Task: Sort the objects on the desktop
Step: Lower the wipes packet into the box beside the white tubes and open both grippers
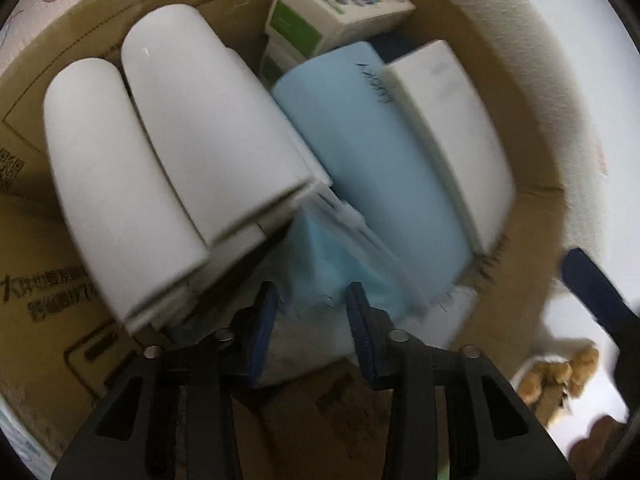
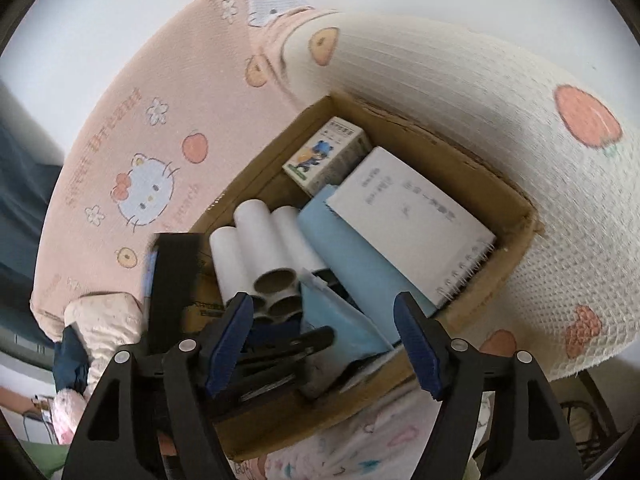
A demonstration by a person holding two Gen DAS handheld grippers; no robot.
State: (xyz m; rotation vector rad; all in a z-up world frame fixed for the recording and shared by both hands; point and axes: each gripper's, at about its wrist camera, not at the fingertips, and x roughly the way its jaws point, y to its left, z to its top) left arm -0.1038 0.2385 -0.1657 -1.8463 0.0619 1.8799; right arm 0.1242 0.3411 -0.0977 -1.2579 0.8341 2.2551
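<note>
A cardboard box point(image 2: 516, 216) holds white paper rolls point(image 2: 244, 240), a light blue notebook point(image 2: 352, 248), a white spiral notebook point(image 2: 408, 220), a small green and white carton point(image 2: 328, 152) and a blue plastic packet point(image 2: 344, 320). In the left wrist view my left gripper point(image 1: 312, 300) is inside the box point(image 1: 500, 40), jaws open around the edge of the blue packet point(image 1: 320, 264), below the rolls point(image 1: 168, 168) and the blue notebook point(image 1: 380, 160). My right gripper point(image 2: 324, 312) is open and empty above the box's near side. The left gripper's black fingers point(image 2: 280, 352) show between its jaws.
A pink cartoon-print blanket point(image 2: 160, 128) and a cream knitted cloth point(image 2: 500, 92) surround the box. A white tray with brown lumps point(image 1: 560, 376) lies at the right in the left wrist view. A pink plush item point(image 2: 100, 320) lies at the box's left.
</note>
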